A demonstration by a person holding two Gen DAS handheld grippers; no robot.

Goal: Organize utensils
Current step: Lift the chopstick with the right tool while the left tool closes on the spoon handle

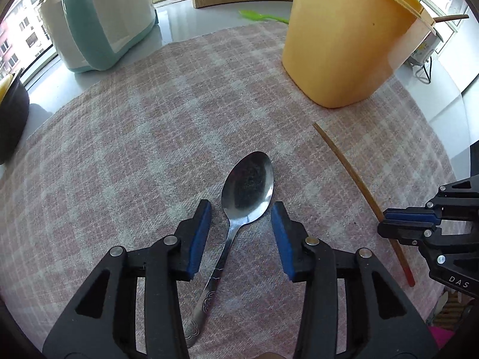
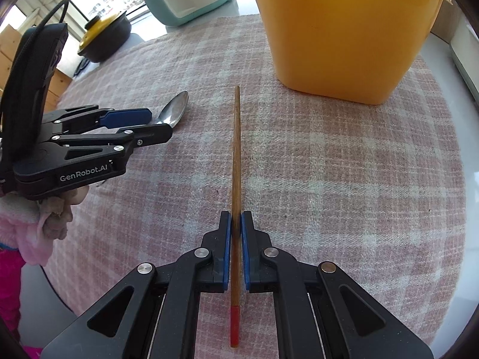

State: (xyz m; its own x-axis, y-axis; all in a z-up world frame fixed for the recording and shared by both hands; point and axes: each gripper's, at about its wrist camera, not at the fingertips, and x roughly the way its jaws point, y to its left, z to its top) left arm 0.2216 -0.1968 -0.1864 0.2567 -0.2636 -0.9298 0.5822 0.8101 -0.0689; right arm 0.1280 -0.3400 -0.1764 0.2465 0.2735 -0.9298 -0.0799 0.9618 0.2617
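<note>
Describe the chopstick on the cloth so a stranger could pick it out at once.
Start at the tall orange container standing on the pink checked cloth. In front of it lies a thin brown wooden chopstick with a red end, clamped between the pads of the right claw. Its neighbour, the spoon between the left claw's open jaws, is shiny metal with a broad bowl.

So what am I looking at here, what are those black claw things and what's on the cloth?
A person holds a hand-held gripper in each hand, each with a camera looking along its fingers. In the left camera's picture, the left hand-held gripper stands open around a metal spoon lying on the checked cloth. In the right camera's picture, the right hand-held gripper is shut on a wooden chopstick with a red end. An orange tub stands behind.
</note>
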